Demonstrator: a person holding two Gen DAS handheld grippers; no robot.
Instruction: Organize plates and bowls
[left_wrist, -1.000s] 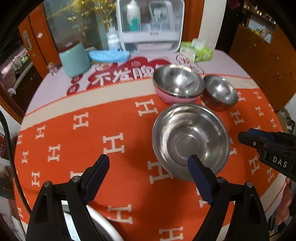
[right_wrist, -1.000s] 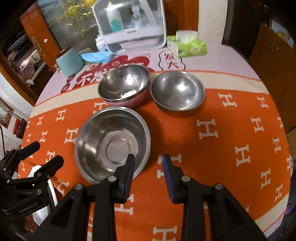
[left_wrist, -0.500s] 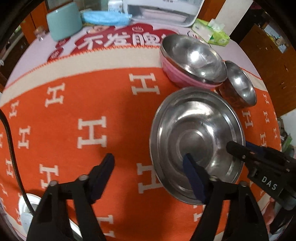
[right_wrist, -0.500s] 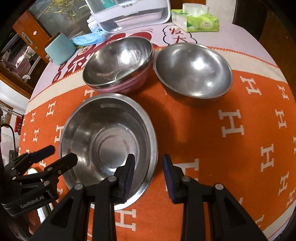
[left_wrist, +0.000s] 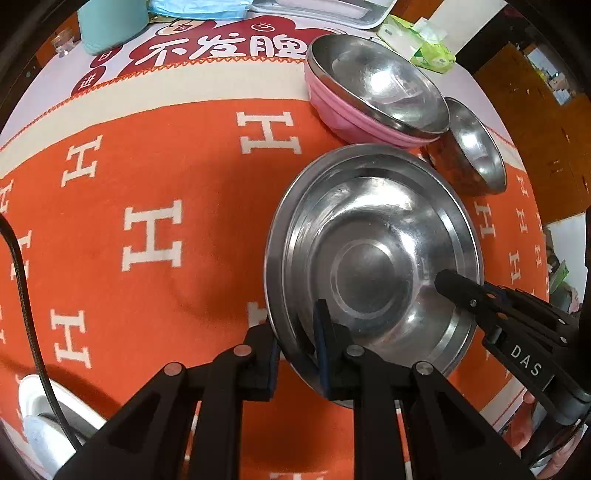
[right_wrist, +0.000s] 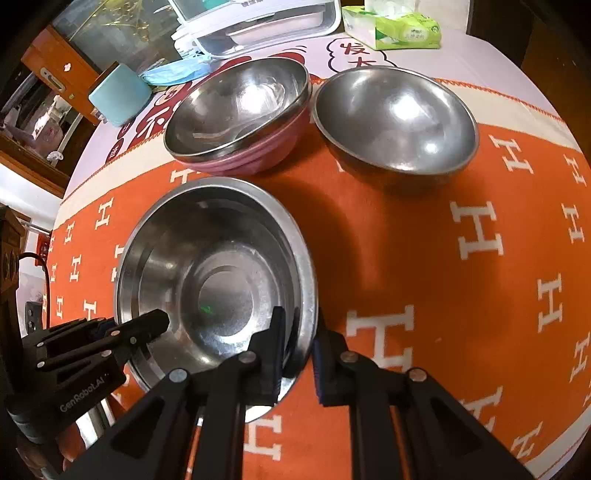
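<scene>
Grippers both down on the big steel basin (left_wrist: 373, 254), one at each side of its rim! Starting at the left: the left gripper (left_wrist: 295, 343) straddles the rim at about seven o'clock in its own view, one pad outside and one inside, and its jaws are closing, pads seemingly pressed onto the thin metal lip. Across the bowl, the right gripper (right_wrist: 297, 350) bites the opposite edge at about five o'clock in its view, jaws likewise closing with the rim between them. The basin sits mouth-up on the orange tablecloth (left_wrist: 155, 184), flat base down; being round, it has no long axis to speak of (its opening faces straight up). Beyond it, at twelve o'clock, the steel bowl nested in a pink bowl (right_wrist: 240, 110), and just right of that, at about one o'clock, the second steel bowl (right_wrist: 395, 122), standing apart. I judge the step in hand to be a two-handed pinch on the basin, ready for a lift. Next move, as I read it: raise both sides evenly, keeping the rim level so it cannot pivot or slip out of the narrow pads.
</scene>
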